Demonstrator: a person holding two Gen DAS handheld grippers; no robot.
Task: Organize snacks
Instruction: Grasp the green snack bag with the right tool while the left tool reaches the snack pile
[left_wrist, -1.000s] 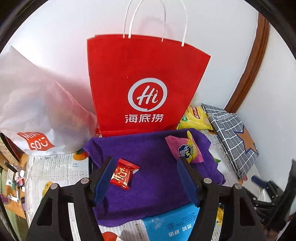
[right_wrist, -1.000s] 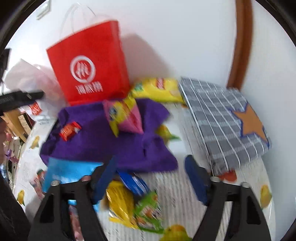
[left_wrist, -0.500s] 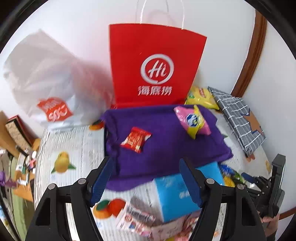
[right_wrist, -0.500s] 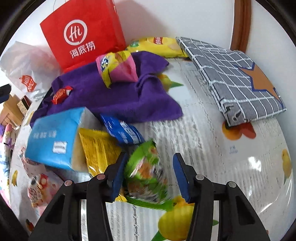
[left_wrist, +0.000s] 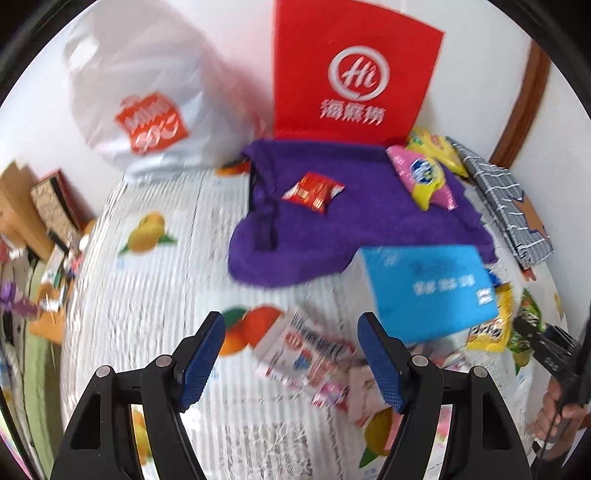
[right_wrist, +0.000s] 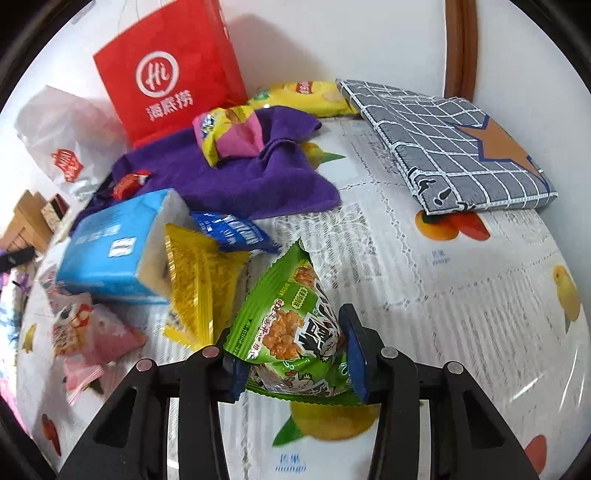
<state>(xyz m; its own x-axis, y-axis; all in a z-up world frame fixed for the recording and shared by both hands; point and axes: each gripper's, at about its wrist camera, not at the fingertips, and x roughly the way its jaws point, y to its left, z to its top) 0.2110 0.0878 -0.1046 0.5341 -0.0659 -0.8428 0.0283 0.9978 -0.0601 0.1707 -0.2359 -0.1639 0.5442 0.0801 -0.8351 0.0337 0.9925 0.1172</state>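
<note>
We are in a home: a bench under a fruit-printed lace tablecloth (right_wrist: 424, 266) stands against a white wall. Beside the red paper shopping bag (right_wrist: 173, 70) at its back lie a purple towel (right_wrist: 229, 173), snack packets and a tissue pack (right_wrist: 110, 254).

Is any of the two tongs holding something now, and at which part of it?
The right tongs pinch the green snack bag across its lower body. The left tongs hold nothing.

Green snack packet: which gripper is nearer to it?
Right. The right gripper is clamped on the green snack packet; the left gripper hovers open, well away from it.
</note>
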